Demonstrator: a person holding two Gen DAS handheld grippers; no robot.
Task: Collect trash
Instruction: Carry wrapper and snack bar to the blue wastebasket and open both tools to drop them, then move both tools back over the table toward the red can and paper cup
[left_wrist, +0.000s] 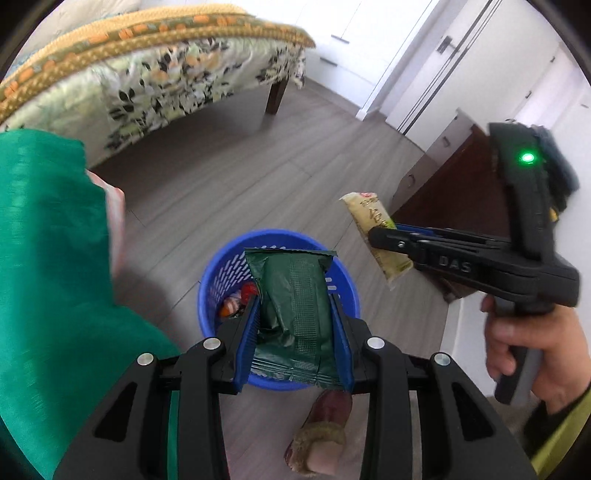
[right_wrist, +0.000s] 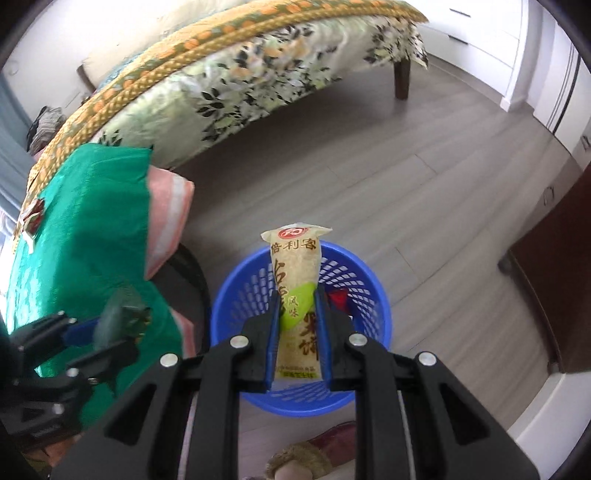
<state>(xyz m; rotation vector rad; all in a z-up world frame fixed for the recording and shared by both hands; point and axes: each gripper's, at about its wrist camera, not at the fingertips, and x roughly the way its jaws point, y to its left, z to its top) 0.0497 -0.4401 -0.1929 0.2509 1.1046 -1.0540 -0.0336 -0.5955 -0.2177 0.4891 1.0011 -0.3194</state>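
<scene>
**Trash over the bin, both wrappers not yet dropped**

Trash is in both of your grippers and both hang above the blue bin (left_wrist: 221, 280). Your left gripper (left_wrist: 295, 325) is clenched on a dark green wrapper (left_wrist: 295, 295), whose top edge stands over the bin's mouth. Your right gripper (right_wrist: 297, 325) is clamped tight on a pale yellow snack packet (right_wrist: 295, 266), which stands upright between the blue pads, its top just past the bin's far rim in that view. From the left camera the packet looks to sit off to the right of the bin, so you likely need to bring it further in before letting go.

As for progress, the bin already holds a few scraps, red and orange among them, so part of the collecting looks done. What is left here is the release of both pieces, and neither has gone in yet. Whether more trash lies elsewhere in the room the pictures do not show.

Mind the edges. A green cloth (right_wrist: 92, 240) hangs close on the left of the bin, and the bed (right_wrist: 240, 74) lies beyond it. A dark wooden cabinet (right_wrist: 554, 277) stands to the right. A slipper (left_wrist: 321, 432) lies on the floor just on the near side of the bin. Above the bin's mouth the room is open, though two grippers share it, so keep them apart.
</scene>
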